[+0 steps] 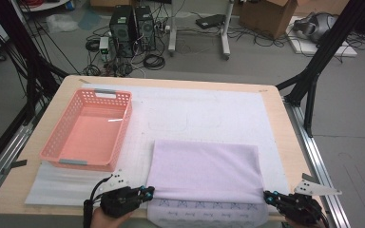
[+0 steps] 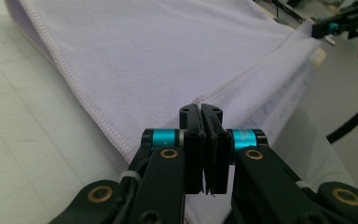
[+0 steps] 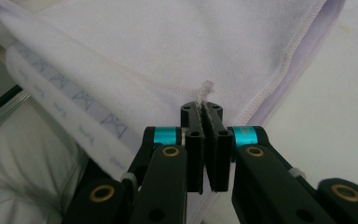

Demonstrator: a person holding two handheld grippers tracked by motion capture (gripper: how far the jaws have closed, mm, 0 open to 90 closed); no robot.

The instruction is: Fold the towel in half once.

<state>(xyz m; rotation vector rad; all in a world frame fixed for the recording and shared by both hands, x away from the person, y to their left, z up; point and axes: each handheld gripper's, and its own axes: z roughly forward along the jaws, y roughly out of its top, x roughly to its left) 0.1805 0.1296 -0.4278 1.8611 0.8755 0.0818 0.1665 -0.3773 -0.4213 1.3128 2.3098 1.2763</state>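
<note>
You are folding the lilac towel (image 1: 204, 171) — left tool (image 1: 148, 192) and right tool (image 1: 268, 195) each clamped tight on a near corner — so carry both corners evenly toward the far edge.

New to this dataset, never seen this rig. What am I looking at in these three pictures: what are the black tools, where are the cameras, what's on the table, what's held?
No robot arm here: a person holds a two-jaw tool in each hand. The high view comes from a fixed camera above the person's side of the table; the left gripper and the right gripper show at its bottom edge. The other two pictures come from cameras riding on each gripper, looking along its own black jaws.

On the table lies a white foam mat, with an empty pink basket on the left and a pale lilac towel, folded over, at the near edge.

Each gripper is shut on a near corner of the towel: the left gripper view shows the jaws pinching the hemmed edge, the right gripper view the same, with a thread tuft sticking out above the jaws.
</note>
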